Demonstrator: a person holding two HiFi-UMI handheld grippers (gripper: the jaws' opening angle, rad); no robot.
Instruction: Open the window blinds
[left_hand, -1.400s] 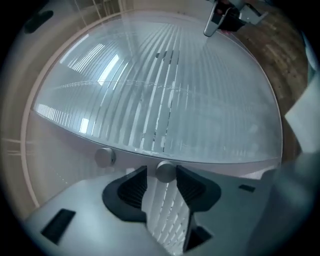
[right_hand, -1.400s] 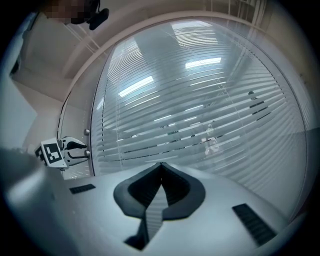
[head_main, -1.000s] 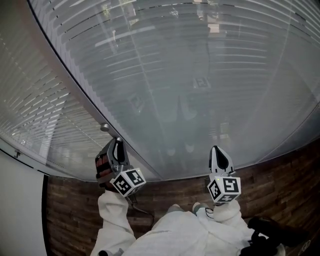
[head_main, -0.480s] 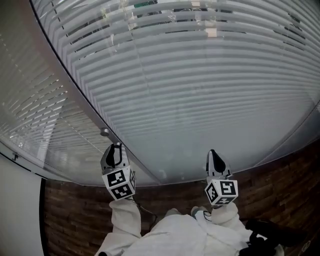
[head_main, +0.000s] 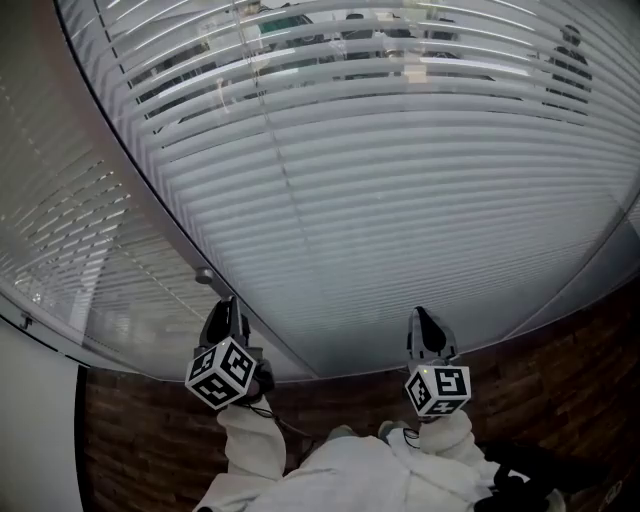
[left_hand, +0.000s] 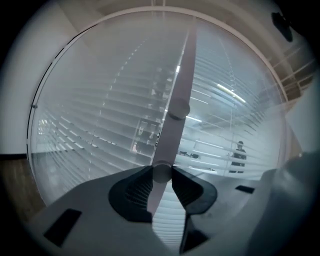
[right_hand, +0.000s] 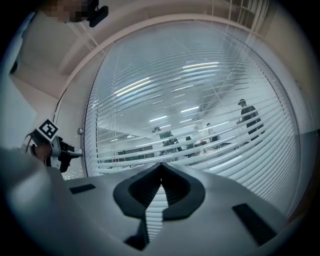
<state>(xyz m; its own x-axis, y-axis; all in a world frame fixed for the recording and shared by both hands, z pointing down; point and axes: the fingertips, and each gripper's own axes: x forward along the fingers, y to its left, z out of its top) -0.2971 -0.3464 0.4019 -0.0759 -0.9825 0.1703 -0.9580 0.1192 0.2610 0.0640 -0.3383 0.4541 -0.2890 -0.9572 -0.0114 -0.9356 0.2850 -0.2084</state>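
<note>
The window blinds (head_main: 400, 180) fill the pane ahead, their white slats turned flat enough that a room shows between them (right_hand: 200, 135). My left gripper (head_main: 226, 306) is at the window's grey upright post (head_main: 150, 190). Its jaws are shut on a small round tilt knob (left_hand: 161, 172) that sticks out from that post (left_hand: 182, 75). A second knob (left_hand: 177, 109) sits further along the post, also visible as the knob (head_main: 204, 275) in the head view. My right gripper (head_main: 420, 318) hangs in front of the pane, shut with nothing between its jaws (right_hand: 161, 167). It sees the left gripper (right_hand: 56, 148) at its left.
A second blind-covered pane (head_main: 60, 240) lies left of the post. A brick-patterned floor (head_main: 560, 340) runs below the window. People (right_hand: 248, 116) stand in the room beyond the slats. My white sleeves (head_main: 250, 445) are at the bottom of the head view.
The left gripper has rolled about its own axis while holding the knob. The slats have turned from a closed grey sheet to separate strips with gaps. The right gripper stayed still.
</note>
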